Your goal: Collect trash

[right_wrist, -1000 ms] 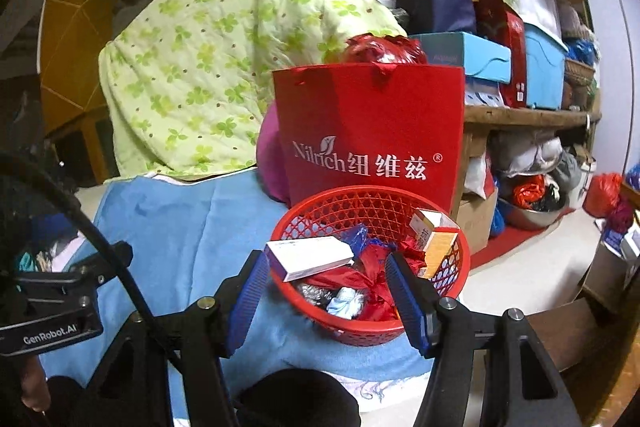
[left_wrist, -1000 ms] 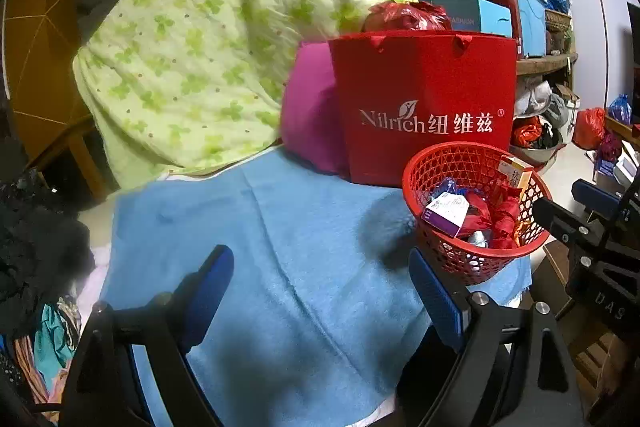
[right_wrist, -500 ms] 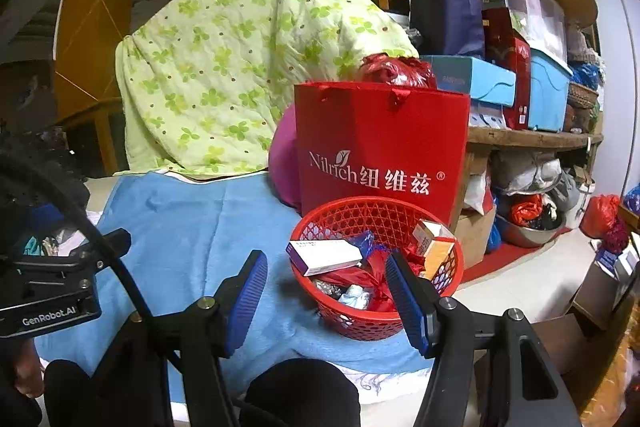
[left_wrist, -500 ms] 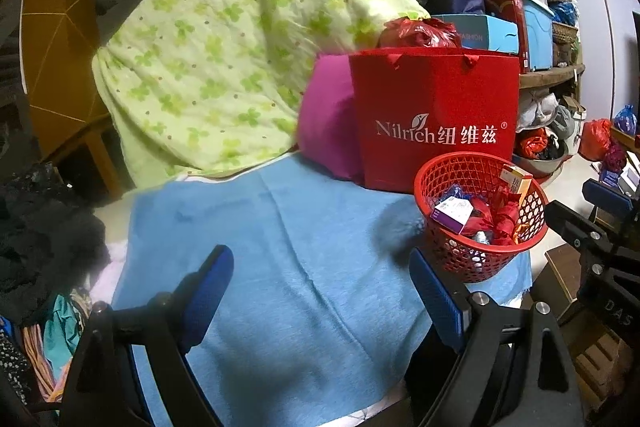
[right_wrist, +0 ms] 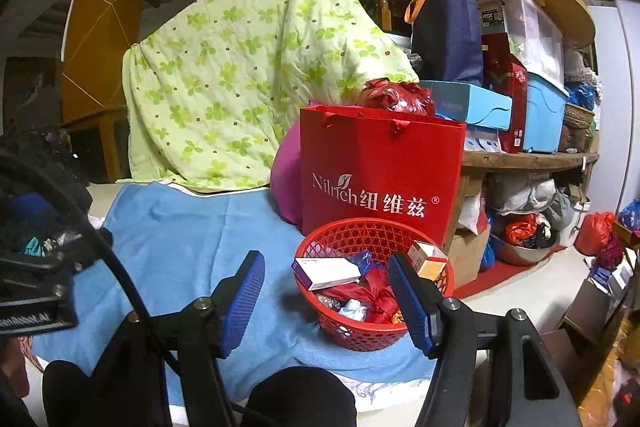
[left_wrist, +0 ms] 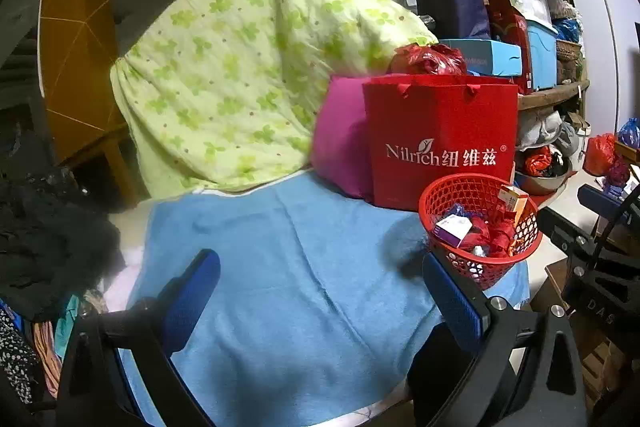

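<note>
Cluttered storeroom, light-blue towel-covered bench (left_wrist: 304, 267). Red mesh plastic basket (right_wrist: 362, 327) of boxes and wrappers at bench's right edge, just before red paper gift bag (right_wrist: 380, 179). Left gripper (left_wrist: 320, 291) fingers just widened, empty; right gripper (right_wrist: 326, 299) fingers half-spread, empty, short of basket.

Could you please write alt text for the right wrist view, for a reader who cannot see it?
A red mesh basket filled with wrappers and small boxes sits on a blue towel, just ahead of the open, empty right gripper. Behind the basket stands a red paper bag, with a green floral quilt draped further back.
</note>
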Demonstrator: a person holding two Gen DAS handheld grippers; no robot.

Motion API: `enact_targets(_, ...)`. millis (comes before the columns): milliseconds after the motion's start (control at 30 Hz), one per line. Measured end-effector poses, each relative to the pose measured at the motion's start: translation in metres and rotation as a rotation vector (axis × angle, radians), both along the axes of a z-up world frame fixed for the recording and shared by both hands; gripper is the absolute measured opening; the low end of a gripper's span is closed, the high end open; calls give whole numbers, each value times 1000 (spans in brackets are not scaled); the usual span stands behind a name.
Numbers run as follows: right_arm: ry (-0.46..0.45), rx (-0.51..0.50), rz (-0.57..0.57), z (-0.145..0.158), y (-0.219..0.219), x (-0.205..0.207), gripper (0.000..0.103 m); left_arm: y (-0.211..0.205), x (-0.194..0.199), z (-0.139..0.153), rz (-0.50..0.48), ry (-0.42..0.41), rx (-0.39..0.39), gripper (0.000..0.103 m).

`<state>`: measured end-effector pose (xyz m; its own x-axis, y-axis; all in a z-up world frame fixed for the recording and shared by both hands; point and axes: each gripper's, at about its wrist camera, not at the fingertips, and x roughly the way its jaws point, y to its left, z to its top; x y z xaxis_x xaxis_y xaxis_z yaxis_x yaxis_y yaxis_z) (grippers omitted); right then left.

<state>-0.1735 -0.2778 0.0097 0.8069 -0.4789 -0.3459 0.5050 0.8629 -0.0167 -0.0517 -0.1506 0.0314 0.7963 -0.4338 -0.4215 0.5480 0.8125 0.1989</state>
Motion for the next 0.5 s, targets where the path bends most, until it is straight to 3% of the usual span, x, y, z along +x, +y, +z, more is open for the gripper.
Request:
enact_targets(267,7,-17,-16,7,2,-8,68,-2,-7,5,1,-17,1,101)
enact_targets(500,17,-47,-44,11,0,-13,68,5,-6,9,-7,-16,-50,101)
